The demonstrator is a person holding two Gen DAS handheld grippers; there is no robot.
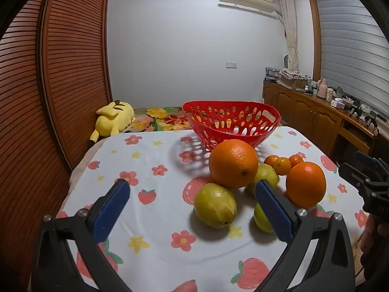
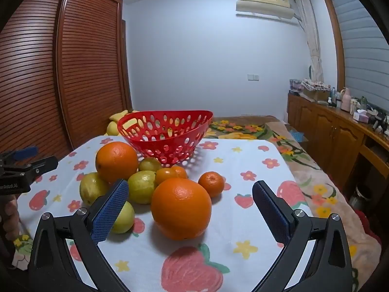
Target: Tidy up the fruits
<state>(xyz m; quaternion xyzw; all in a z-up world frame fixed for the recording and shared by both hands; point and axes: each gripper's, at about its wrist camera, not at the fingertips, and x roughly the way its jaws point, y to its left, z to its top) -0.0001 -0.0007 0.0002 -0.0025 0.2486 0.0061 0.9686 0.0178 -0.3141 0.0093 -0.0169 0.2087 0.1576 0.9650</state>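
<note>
A red perforated basket stands empty at the far side of the table. In front of it lies a cluster of fruit: two big oranges, several yellow-green guavas and small tangerines. My left gripper is open above the cloth, the nearest guava between its fingers' line. My right gripper is open, with the near big orange between its fingers, not touching. A tangerine sits just behind that orange.
The table carries a white cloth with strawberries and flowers. A yellow plush toy lies on the bed behind. A wooden wardrobe stands left; a cluttered wooden sideboard stands right. The right gripper shows in the left wrist view.
</note>
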